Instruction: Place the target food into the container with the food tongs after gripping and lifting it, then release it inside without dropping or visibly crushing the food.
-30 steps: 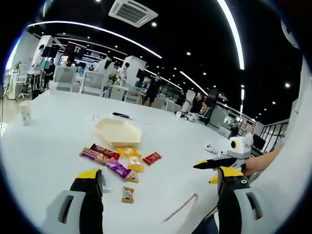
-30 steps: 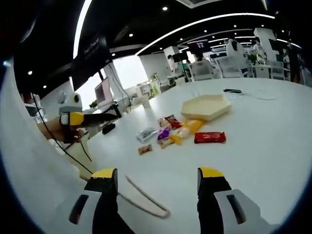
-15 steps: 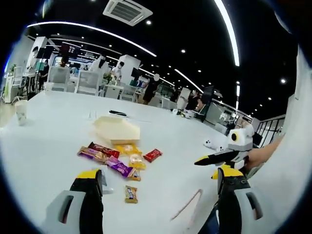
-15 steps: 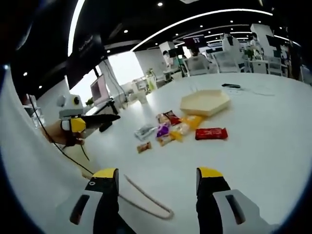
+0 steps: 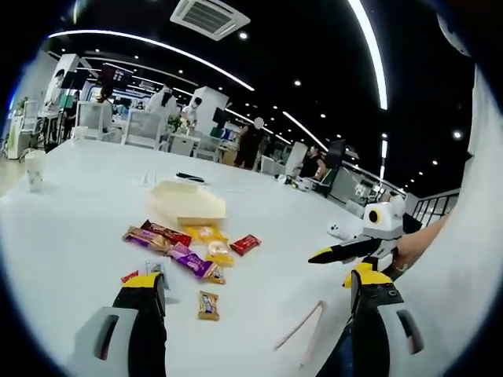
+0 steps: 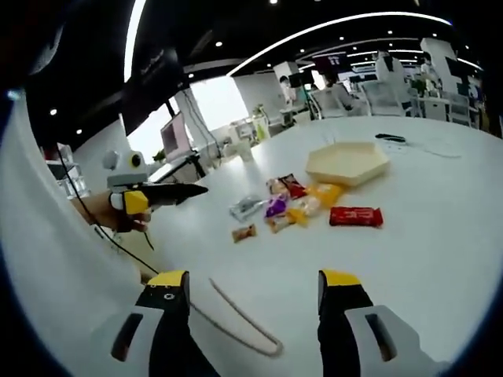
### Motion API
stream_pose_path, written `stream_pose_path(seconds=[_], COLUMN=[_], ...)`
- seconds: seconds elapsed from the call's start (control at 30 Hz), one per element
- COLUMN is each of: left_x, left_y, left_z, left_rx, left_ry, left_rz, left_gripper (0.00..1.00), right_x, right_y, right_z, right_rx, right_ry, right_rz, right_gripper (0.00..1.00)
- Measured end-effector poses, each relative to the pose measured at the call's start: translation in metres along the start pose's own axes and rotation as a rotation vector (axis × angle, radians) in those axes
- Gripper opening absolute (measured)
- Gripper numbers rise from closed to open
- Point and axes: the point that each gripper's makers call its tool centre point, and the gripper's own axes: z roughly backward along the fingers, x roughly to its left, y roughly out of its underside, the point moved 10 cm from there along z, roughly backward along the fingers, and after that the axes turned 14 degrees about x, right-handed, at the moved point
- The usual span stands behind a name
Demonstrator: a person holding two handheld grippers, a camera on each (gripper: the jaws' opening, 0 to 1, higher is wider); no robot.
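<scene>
A cream hexagonal container (image 5: 189, 206) (image 6: 348, 163) sits on the white table (image 5: 71, 212) behind a scatter of wrapped snacks. Among them are a red bar (image 5: 245, 244) (image 6: 355, 216), a purple packet (image 5: 189, 261), a yellow packet (image 5: 206, 232) and a small brown packet (image 5: 207, 305) (image 6: 244, 232). Pale food tongs (image 5: 302, 334) (image 6: 236, 318) lie flat near the front edge. My left gripper (image 5: 255, 287) is open above the table, short of the snacks. My right gripper (image 6: 253, 283) is open over the tongs. Each gripper enters the other's view from the side: right gripper (image 5: 314, 258), left gripper (image 6: 203, 188).
A paper cup (image 5: 34, 169) stands at the far left of the table. A black item with cables (image 5: 191, 177) (image 6: 391, 137) lies beyond the container. A silver packet (image 6: 250, 207) lies beside the snacks. Office chairs, desks, a monitor (image 6: 173, 145) and people are in the background.
Both views have shifted slightly with the hands. The snacks, container and tongs lie where they were. Both grippers stay open.
</scene>
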Motion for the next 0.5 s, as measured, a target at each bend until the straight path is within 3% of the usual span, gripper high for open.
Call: stream_pose_path(seconds=[0.2,0.3,0.47,0.5], left_x=[-0.001,0.0,0.002,-0.001], left_y=[0.002,-0.001,0.001,0.001], left_z=[-0.003,-0.002,-0.007,-0.009], left_rx=[0.01,-0.005,0.018,0.019], left_ry=[-0.004,-0.007,0.001,0.035], left_rz=[0.002,0.001,0.002,0.034], left_gripper=[0.99,0.99,0.99,0.99], right_x=[0.0,-0.001,0.004,0.004], right_y=[0.013,0.016,0.015,0.015], right_z=[-0.005,-0.008,-0.008,-0.01], right_rx=[0.091,0.093,0.081,0.093], right_ry=[0.006,0.0,-0.034,-0.033], right_rz=[0.107,0.108,0.11,0.133], right_gripper=[0.64,0.62,0.61,0.61])
